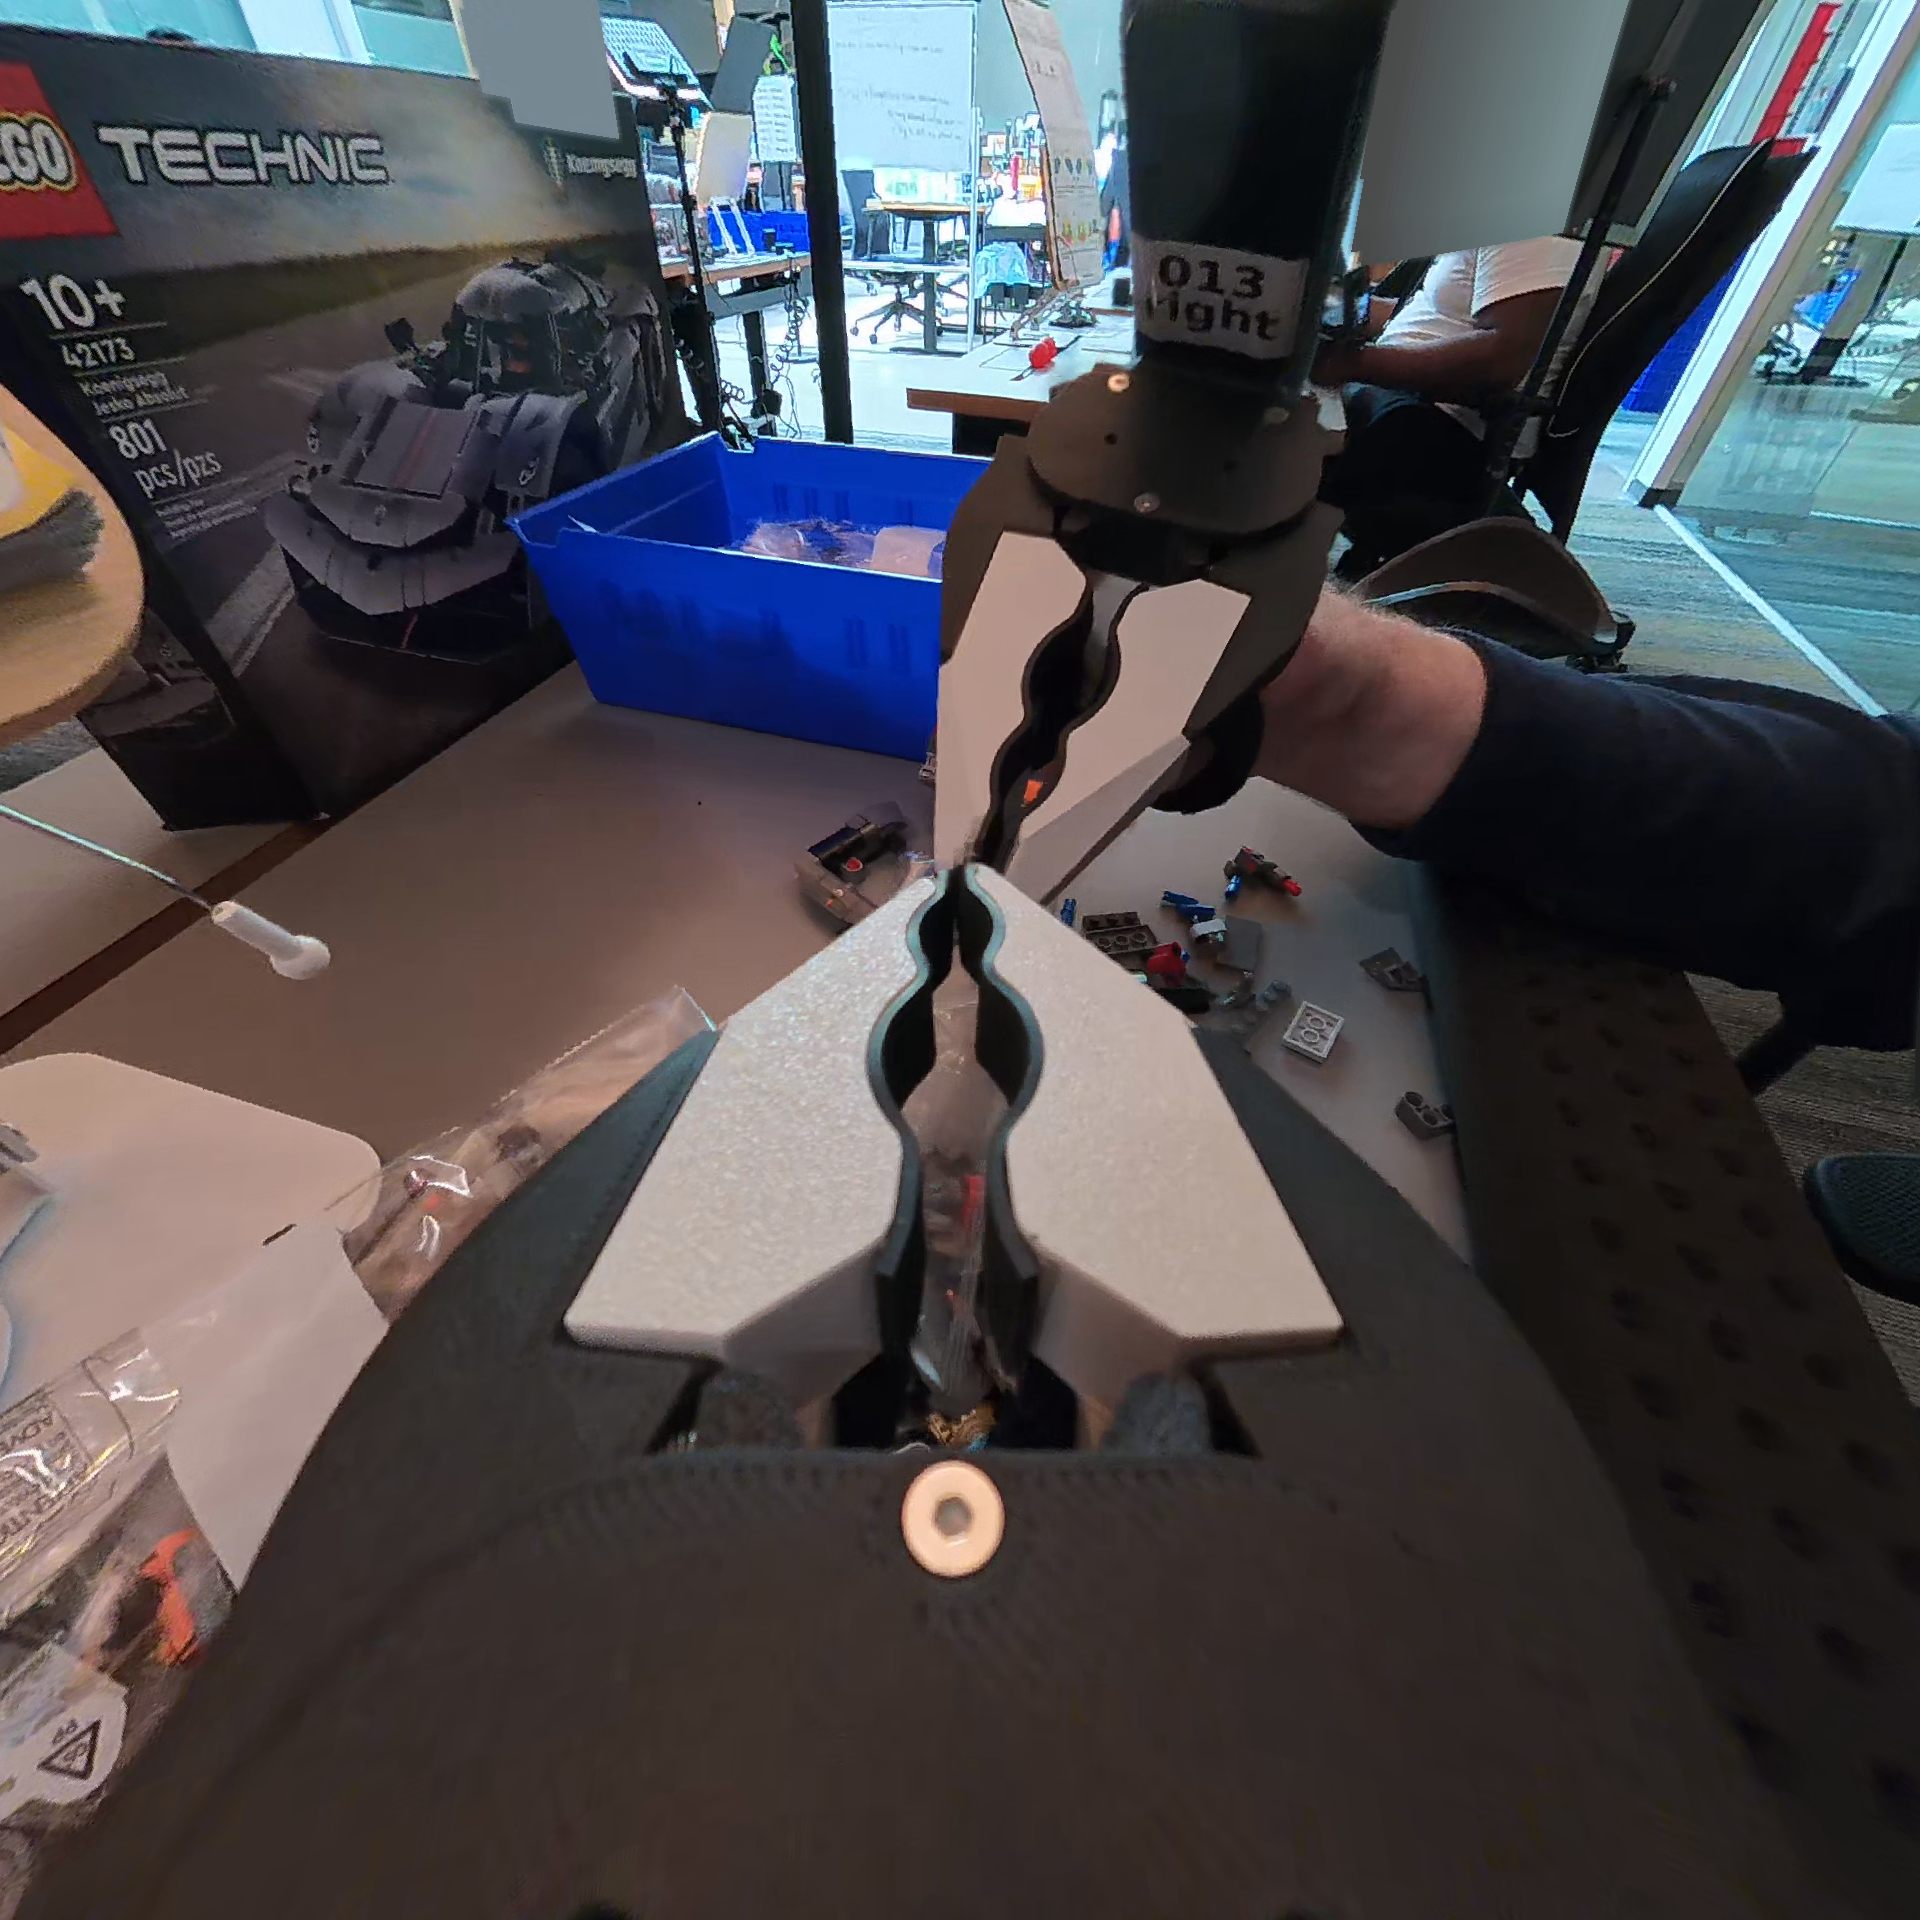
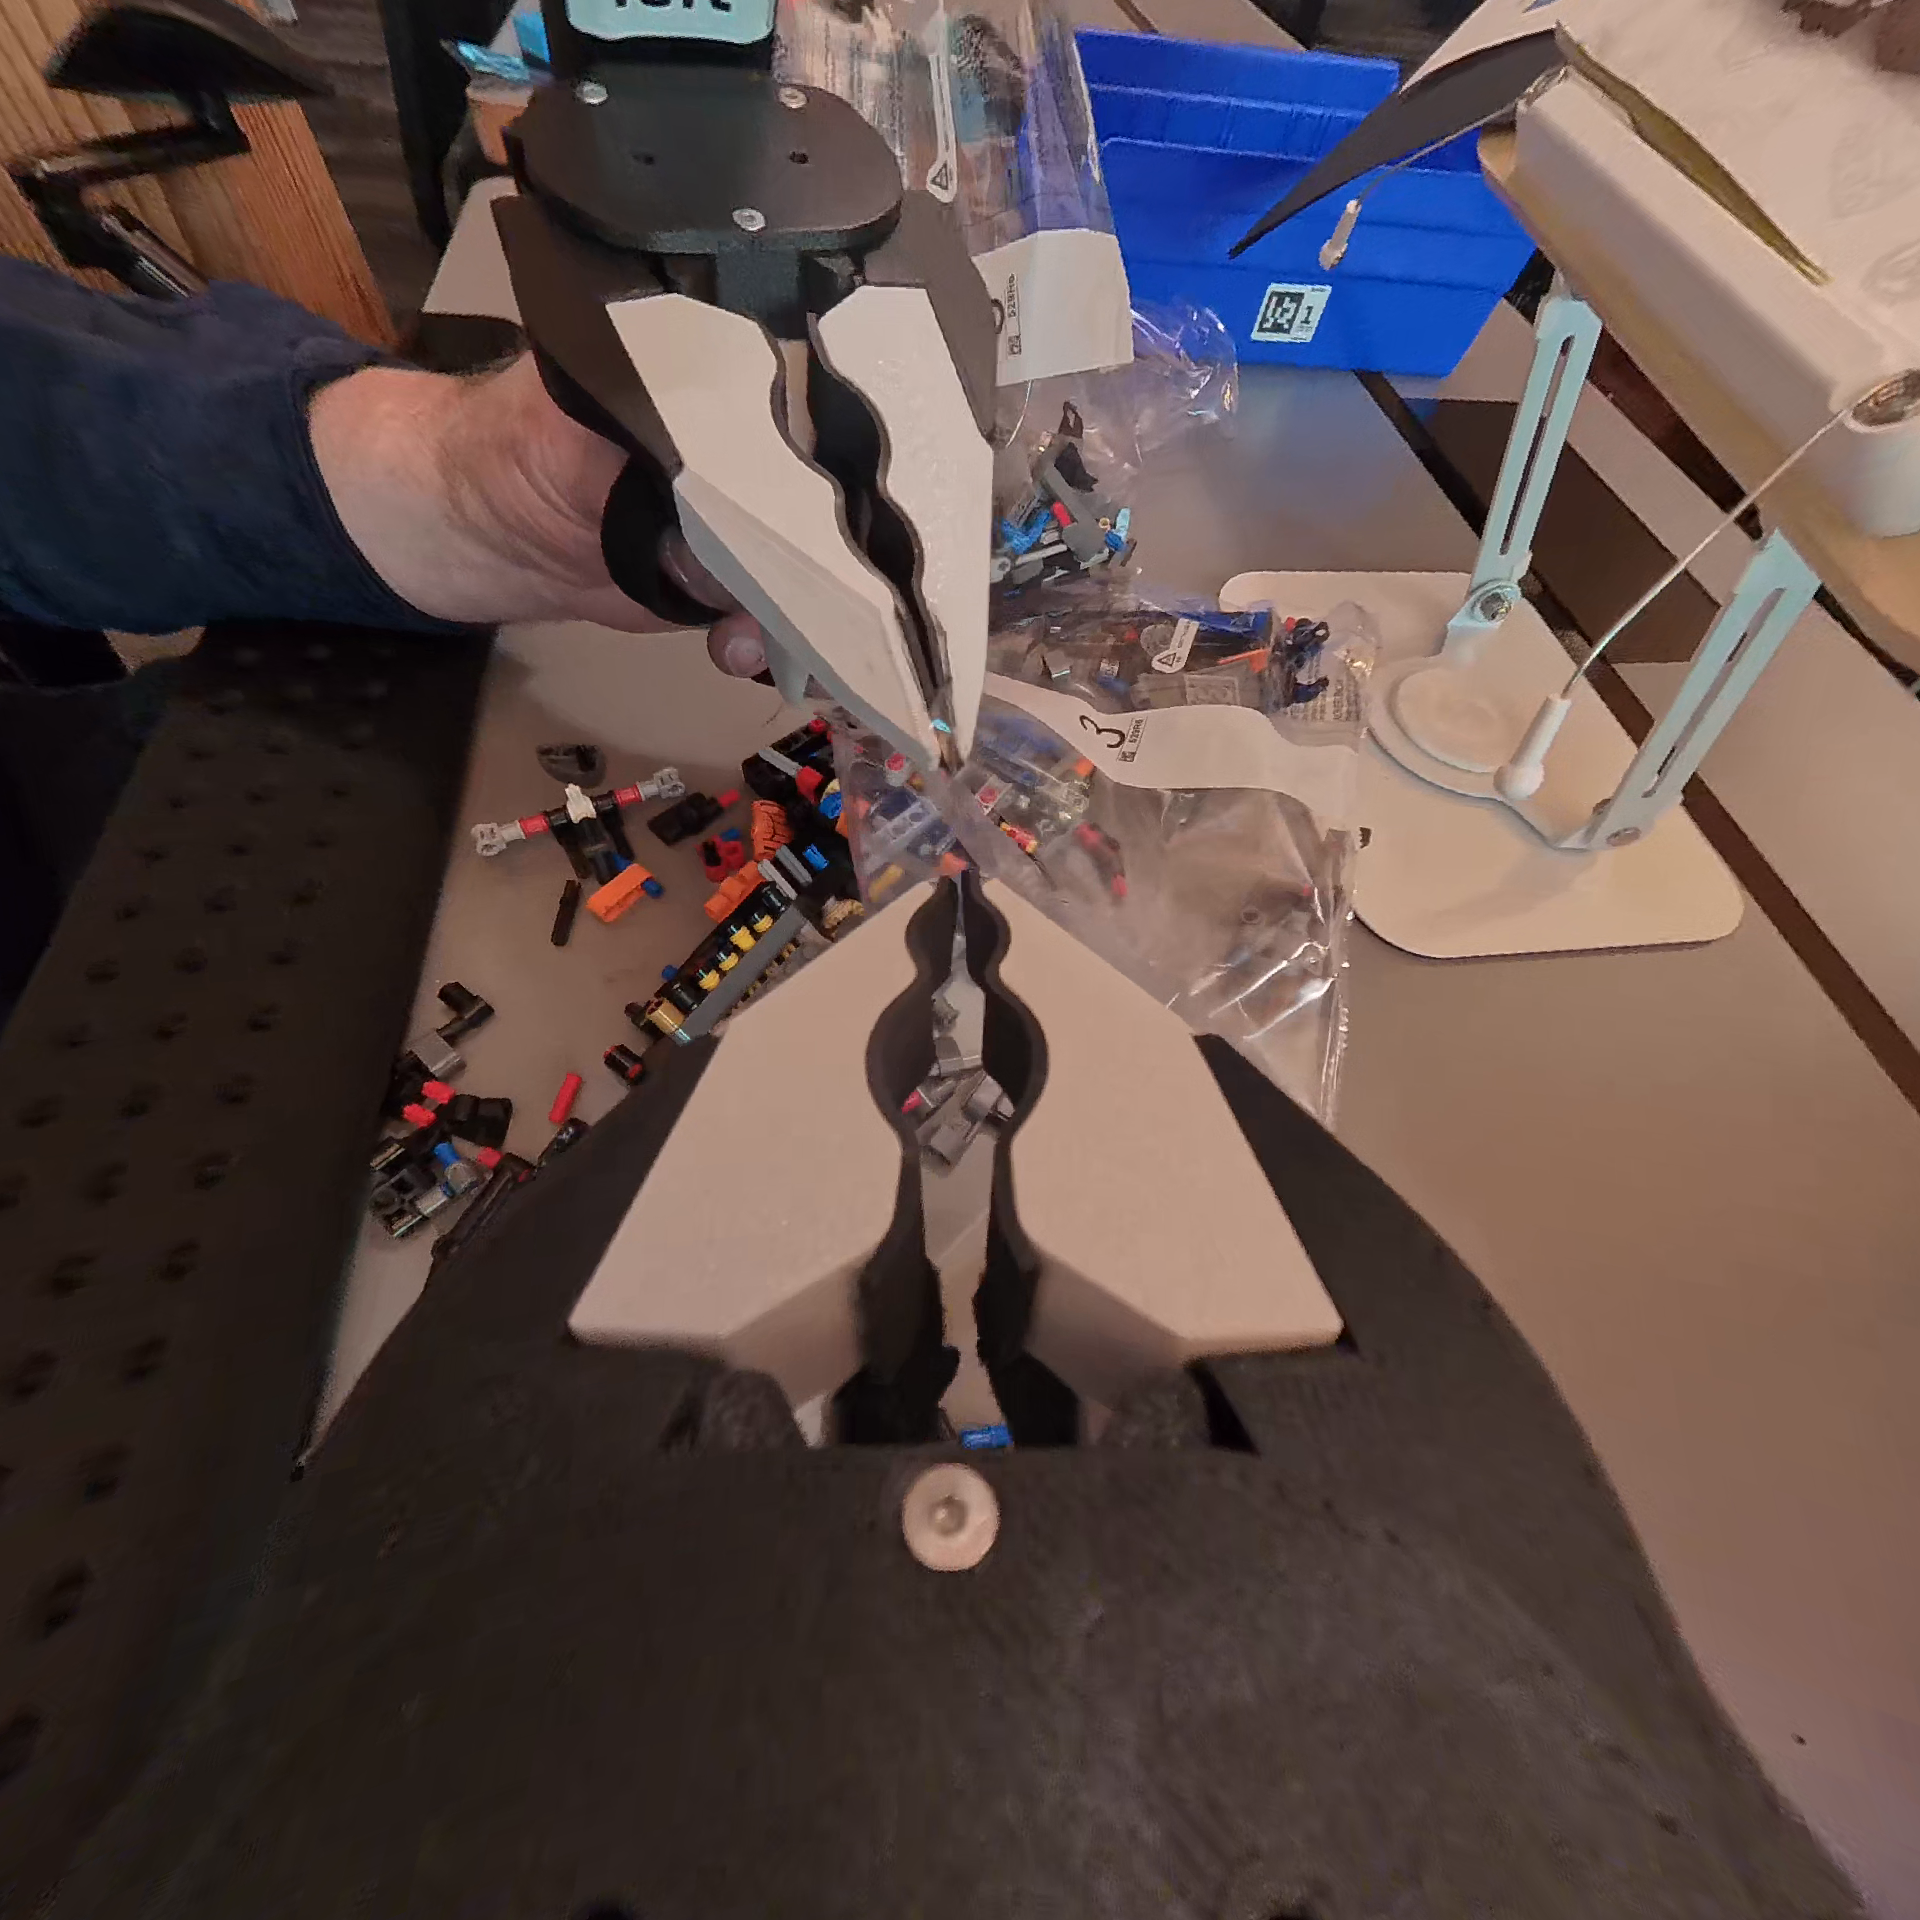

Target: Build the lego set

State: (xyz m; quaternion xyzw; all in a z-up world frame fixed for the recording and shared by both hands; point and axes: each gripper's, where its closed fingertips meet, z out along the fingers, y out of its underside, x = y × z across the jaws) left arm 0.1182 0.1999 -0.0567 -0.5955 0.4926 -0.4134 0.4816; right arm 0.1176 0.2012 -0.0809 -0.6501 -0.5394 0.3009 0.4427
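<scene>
Closest to the lens, the right gripper [image 2: 961, 883] has its jaws clenched on the clear plastic parts bag [image 2: 1091, 831], which hangs just above the table [image 2: 1558, 1195] between the two tools. Opposite it, the left gripper [image 2: 948, 753] comes down from above with its jaws also clenched on the same bag's film, tips nearly meeting the right gripper's tips. Judging by this, the step in hand is tearing the bag open.

Biggest risk: the film gives way all at once and small parts spray across the table or off its edge onto the perforated black mat [image 2: 156, 987]. A second risk is that the film only stretches and slips out of one pair of jaws, since both grips sit on a thin fold. Loose Lego pieces [image 2: 623, 883] and a partly built grey assembly [image 2: 727, 956] lie directly beneath, so spilled parts would mix with them.

In the left wrist view the right gripper [image 1: 982, 857] angles steeply downward, held by a hand [image 1: 1361, 717] in a dark blue sleeve reaching in from the side. Further sealed bags [image 2: 1174, 655] lie beyond, near a white stand [image 2: 1538, 831], and a blue bin [image 1: 748, 613] sits beside the set's box [image 1: 312, 416].
</scene>
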